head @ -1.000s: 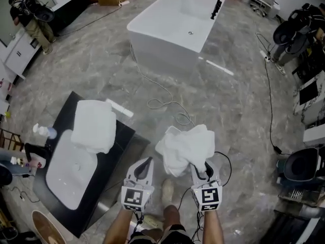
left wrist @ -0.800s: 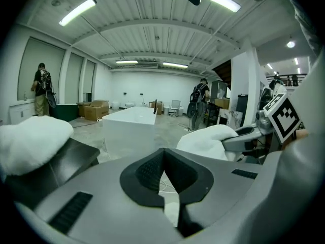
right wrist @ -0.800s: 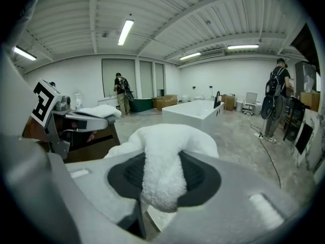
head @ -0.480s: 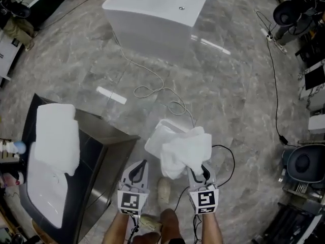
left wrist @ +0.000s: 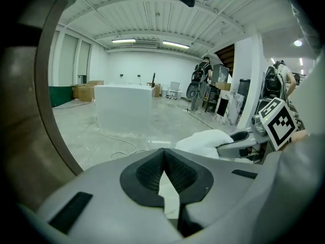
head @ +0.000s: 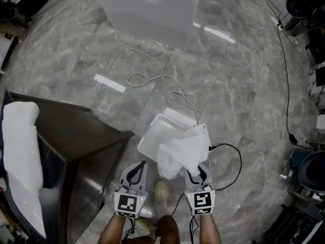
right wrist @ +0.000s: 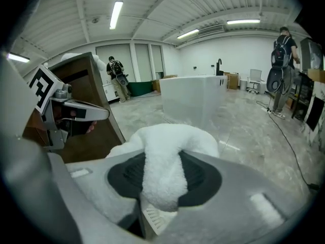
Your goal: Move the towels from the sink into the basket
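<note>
Your right gripper (head: 198, 176) clamped a white towel (head: 180, 154) over the white basket (head: 152, 139) on the grey marble floor (head: 238, 85); your left gripper (head: 136, 173) was closed and empty, with a second towel (head: 20, 136) on the dark vanity (head: 76, 136)

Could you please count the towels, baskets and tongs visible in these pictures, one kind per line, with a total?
Towels: 2 (held towel in the right tongs; second towel on the dark vanity)
Baskets: 1 (white basket)
Tongs: 2 (left tongs, right tongs)
Total: 5
</note>
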Demonstrator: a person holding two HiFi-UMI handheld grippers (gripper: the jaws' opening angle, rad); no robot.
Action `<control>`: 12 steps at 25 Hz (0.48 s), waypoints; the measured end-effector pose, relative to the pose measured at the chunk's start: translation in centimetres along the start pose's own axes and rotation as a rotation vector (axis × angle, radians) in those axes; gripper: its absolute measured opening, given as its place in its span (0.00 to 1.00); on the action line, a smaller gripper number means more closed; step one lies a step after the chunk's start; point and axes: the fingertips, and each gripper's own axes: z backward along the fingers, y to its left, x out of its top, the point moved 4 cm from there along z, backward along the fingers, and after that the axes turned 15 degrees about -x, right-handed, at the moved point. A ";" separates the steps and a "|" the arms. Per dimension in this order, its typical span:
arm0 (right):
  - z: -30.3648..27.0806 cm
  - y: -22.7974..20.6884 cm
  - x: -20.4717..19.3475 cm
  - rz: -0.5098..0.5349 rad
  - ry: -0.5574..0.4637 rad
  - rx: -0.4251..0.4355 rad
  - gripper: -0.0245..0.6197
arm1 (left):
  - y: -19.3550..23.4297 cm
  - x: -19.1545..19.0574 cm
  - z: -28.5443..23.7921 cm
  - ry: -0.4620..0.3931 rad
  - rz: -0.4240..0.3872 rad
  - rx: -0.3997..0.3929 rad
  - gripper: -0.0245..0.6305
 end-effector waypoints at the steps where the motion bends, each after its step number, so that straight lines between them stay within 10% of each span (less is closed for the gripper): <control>1: -0.8 0.0 -1.1 -0.002 0.006 0.004 0.26 | 0.2 -0.8 -0.8 0.004 0.004 -0.003 0.05; 12: -9.0 0.0 -12.3 -0.015 0.085 -0.003 0.27 | 1.4 -9.3 -7.7 0.038 0.060 -0.027 0.05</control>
